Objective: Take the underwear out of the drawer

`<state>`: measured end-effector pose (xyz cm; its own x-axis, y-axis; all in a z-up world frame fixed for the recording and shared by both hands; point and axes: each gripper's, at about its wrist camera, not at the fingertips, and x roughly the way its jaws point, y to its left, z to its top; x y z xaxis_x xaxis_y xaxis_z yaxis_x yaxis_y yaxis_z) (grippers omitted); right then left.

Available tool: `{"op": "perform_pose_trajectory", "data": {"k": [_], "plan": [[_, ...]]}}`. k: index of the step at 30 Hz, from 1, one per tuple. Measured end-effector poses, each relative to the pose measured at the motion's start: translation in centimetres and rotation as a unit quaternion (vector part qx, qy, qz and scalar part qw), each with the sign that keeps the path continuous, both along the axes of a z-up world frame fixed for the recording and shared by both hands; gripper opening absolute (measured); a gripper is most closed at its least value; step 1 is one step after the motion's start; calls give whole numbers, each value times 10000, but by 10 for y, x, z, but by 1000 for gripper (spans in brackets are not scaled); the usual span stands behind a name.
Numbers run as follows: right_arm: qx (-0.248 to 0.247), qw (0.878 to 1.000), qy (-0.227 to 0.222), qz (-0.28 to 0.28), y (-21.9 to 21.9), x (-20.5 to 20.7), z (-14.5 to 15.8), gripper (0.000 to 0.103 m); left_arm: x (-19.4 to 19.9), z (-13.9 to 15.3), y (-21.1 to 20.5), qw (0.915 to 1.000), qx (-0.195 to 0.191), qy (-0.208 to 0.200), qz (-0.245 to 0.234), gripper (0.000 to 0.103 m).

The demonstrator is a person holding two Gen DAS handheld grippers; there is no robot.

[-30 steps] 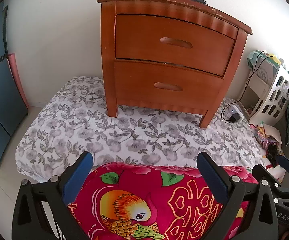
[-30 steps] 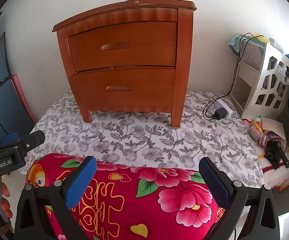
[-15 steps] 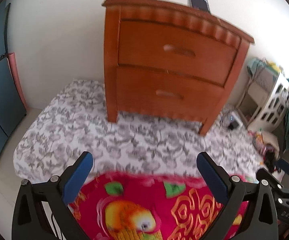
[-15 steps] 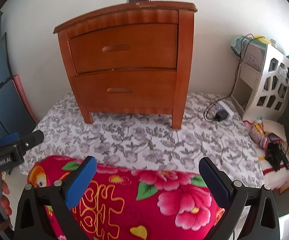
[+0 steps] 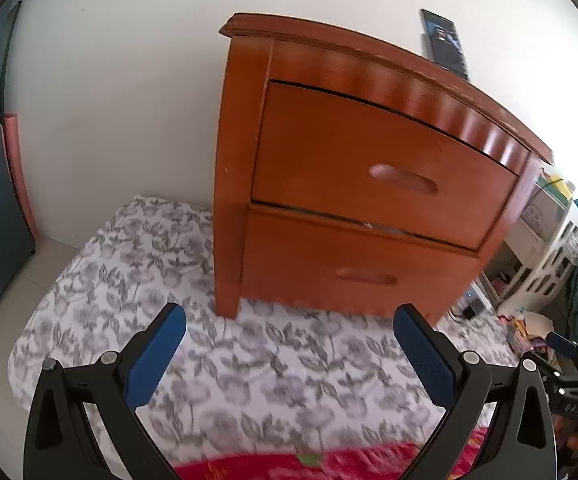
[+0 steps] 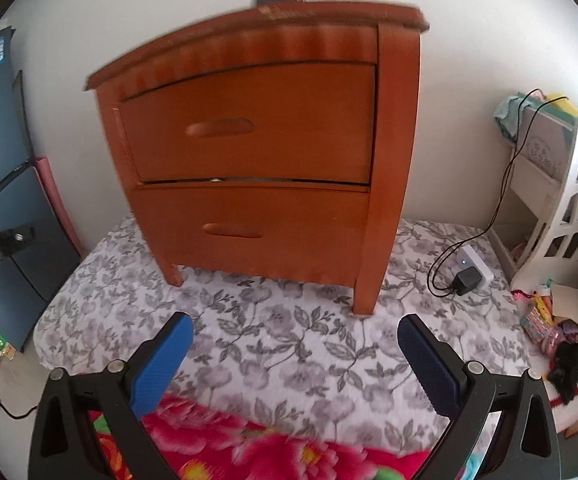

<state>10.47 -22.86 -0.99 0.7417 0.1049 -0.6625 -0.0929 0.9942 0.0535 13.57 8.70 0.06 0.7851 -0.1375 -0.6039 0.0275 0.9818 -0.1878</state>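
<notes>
Left wrist view: left claw (image 5: 289, 344) and right claw (image 6: 293, 350), both spread wide and empty, have advanced toward the nightstand (image 6: 257, 152); its drawers (image 5: 369, 168) remain closed, hiding the underwear inside.

orange-brown two-drawer wooden nightstand (image 6: 257, 152) | under it: white bedsheet, grey flower-and-leaf print (image 6: 289, 344) | nearer than sheet: red blanket, pink/yellow/green floral (image 6: 249, 452) | right of nightstand: white cut-out plastic rack (image 6: 565, 216) | finger pads (image 5: 157, 356) blue, frames black
</notes>
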Motion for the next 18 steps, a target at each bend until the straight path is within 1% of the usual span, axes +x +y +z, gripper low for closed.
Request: {"op": "perform_pose_trajectory", "data": {"k": [2, 4, 6, 8, 10, 12, 14, 16, 18], "plan": [[-7, 10000, -50, 10, -7, 17, -7, 103, 15, -5, 5, 10000, 43, -50, -22, 103], [-1, 9999, -121, 20, -15, 33, -14, 103, 30, -10, 10, 10000, 5, -54, -73, 103], [62, 9999, -154, 50, -20, 48, -18, 103, 47, -15, 12, 9999, -38, 54, -147, 103], [136, 9999, -91, 43, -25, 63, -22, 103, 66, -22, 12, 9993, -69, 229, -303, 103], [370, 9992, 56, 146, -33, 83, -28, 103, 82, -28, 12, 9988, -10, 364, -316, 103], [471, 9984, 126, 280, -36, 96, -32, 103, 99, -35, 11, 9984, 72, 471, -309, 103], [307, 9987, 168, 374, -35, 111, -37, 103, 115, -43, 11, 9976, 66, 565, -397, 103], [179, 9982, 243, 526, -33, 126, -44, 103, 131, -52, 13, 9962, -74, 680, -531, 103], [219, 9972, 298, 657, -33, 137, -50, 103, 143, -58, 13, 9950, -158, 741, -644, 103]]}}
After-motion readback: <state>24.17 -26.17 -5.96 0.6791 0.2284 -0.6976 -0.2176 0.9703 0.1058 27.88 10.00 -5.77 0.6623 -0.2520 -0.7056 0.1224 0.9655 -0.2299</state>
